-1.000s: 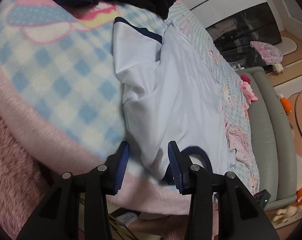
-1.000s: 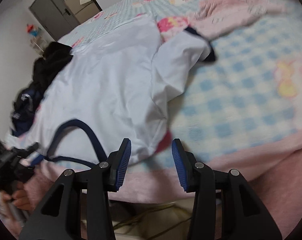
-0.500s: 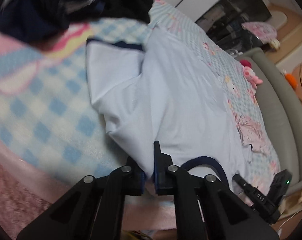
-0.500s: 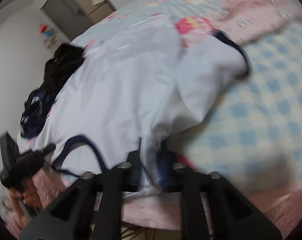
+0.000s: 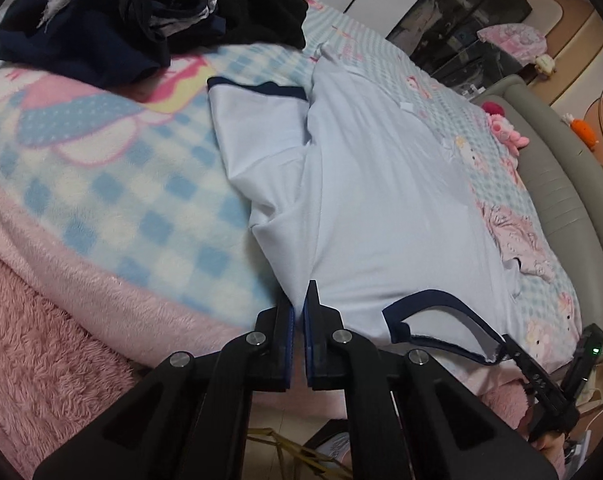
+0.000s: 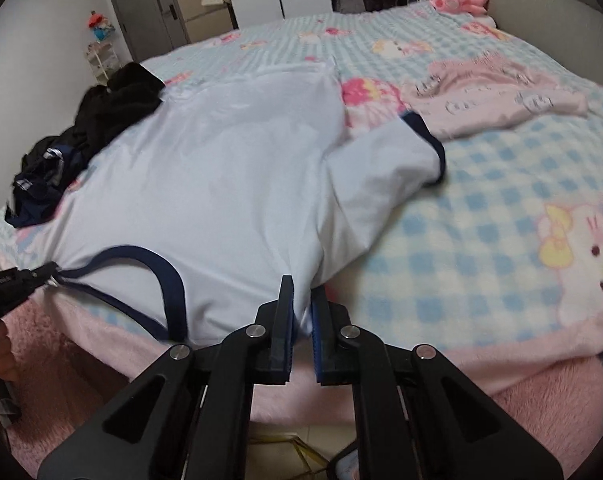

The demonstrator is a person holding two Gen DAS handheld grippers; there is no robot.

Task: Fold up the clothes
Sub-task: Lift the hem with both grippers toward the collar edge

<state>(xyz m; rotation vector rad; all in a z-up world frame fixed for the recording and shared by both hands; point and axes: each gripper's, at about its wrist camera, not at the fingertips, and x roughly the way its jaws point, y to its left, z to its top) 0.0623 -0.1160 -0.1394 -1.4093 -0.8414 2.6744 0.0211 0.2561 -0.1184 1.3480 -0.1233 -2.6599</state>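
A pale blue T-shirt (image 5: 381, 200) with navy trim lies spread on the checked blanket (image 5: 101, 200), its collar (image 5: 433, 300) nearest me. My left gripper (image 5: 300, 296) is shut on the shoulder fabric left of the collar, below the left sleeve (image 5: 257, 120). In the right wrist view, my right gripper (image 6: 301, 300) is shut on the shirt (image 6: 221, 180) at the other shoulder, with cloth pinched between the blue pads, near the right sleeve (image 6: 393, 164). Each view shows the other gripper's black tip at the far end of the collar (image 6: 165, 280).
A pile of dark clothes (image 5: 141, 12) sits on the bed's far left. A pink printed garment (image 6: 497, 96) lies beyond the right sleeve. The grey padded bed frame (image 5: 557, 184) and a pink plush toy (image 5: 505, 128) run along the far side. Fuzzy pink bedding (image 5: 41, 340) hangs over the near edge.
Both grippers went from open beside the shirt's shoulders to shut on the fabric. Both views have rolled and the shoulders are slightly lifted.
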